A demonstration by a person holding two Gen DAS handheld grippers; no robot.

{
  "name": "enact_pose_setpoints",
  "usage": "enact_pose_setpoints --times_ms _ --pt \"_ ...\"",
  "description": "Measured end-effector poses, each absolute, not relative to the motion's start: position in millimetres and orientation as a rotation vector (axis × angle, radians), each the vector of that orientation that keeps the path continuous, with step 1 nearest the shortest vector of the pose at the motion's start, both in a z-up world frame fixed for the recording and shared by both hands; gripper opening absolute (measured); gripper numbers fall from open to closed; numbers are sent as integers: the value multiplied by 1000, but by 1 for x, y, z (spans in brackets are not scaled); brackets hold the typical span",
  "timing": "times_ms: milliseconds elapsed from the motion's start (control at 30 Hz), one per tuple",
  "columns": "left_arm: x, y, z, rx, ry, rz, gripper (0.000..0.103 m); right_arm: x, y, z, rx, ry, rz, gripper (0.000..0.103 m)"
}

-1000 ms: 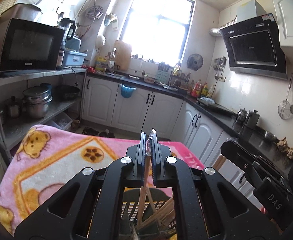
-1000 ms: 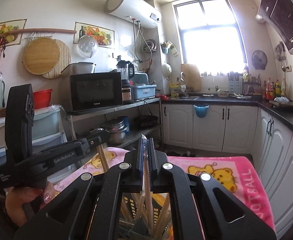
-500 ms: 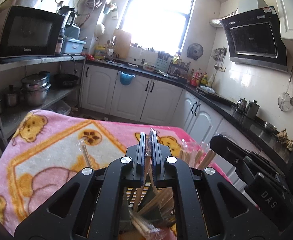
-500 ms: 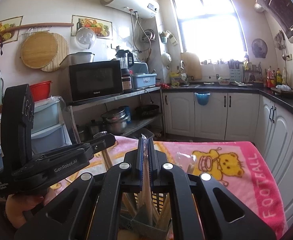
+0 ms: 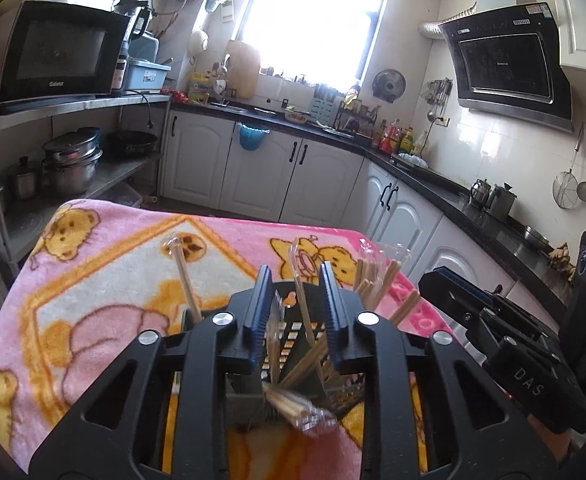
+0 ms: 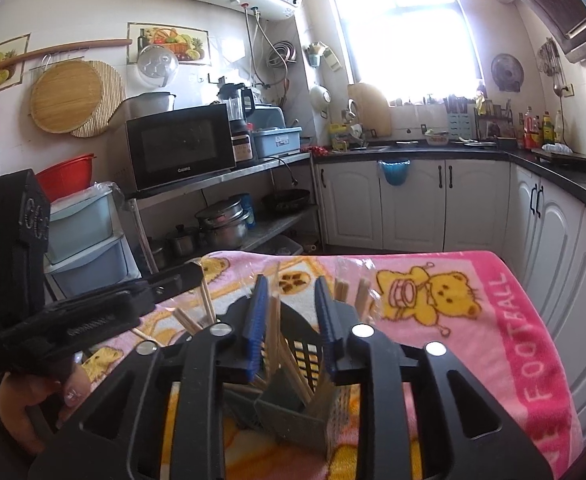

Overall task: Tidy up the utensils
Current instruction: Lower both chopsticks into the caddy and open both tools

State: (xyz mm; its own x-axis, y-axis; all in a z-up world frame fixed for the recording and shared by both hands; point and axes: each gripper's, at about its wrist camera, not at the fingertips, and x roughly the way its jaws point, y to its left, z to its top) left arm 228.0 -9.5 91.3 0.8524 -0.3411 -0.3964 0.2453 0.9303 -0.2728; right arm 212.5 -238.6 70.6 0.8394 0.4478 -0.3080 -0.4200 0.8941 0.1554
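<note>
1. Right now my left gripper (image 5: 295, 312) hangs directly above the dark slotted utensil holder (image 5: 293, 338), its blue-padded jaws parted after just opening.
2. Between those jaws stands a wrapped pair of chopsticks (image 5: 303, 308), leaning loose in the holder; the pads do not press it.
3. Below, in the left wrist view, another clear-wrapped bundle (image 5: 297, 408) shows blurred near the holder's mouth.
4. My right gripper (image 6: 289, 316) sits over the same holder (image 6: 305, 354), its jaws also just opened and standing apart.
5. A chopstick (image 6: 273, 332) rises just inside its left pad; I cannot tell whether it touches the pad, but it is not squeezed.
6. More wrapped chopsticks (image 5: 373, 280) stick up from the holder's far compartments, fanned out at different tilts.
7. The holder rests on a pink bear-print blanket (image 6: 473, 320) covering the table.
8. From the right wrist view I see the left gripper's body (image 6: 93, 312) just left of mine, with a hand (image 6: 33, 404) gripping its handle.
</note>
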Motion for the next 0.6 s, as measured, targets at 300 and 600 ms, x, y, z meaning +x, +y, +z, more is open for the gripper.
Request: enact_pose_setpoints --times_ms 300,600 --pt "204 4 96 -248 464 -318 51 195 -247 66 89 373 445 37" --pt "179 17 87 -263 494 -297 84 169 -252 56 87 400 440 47"
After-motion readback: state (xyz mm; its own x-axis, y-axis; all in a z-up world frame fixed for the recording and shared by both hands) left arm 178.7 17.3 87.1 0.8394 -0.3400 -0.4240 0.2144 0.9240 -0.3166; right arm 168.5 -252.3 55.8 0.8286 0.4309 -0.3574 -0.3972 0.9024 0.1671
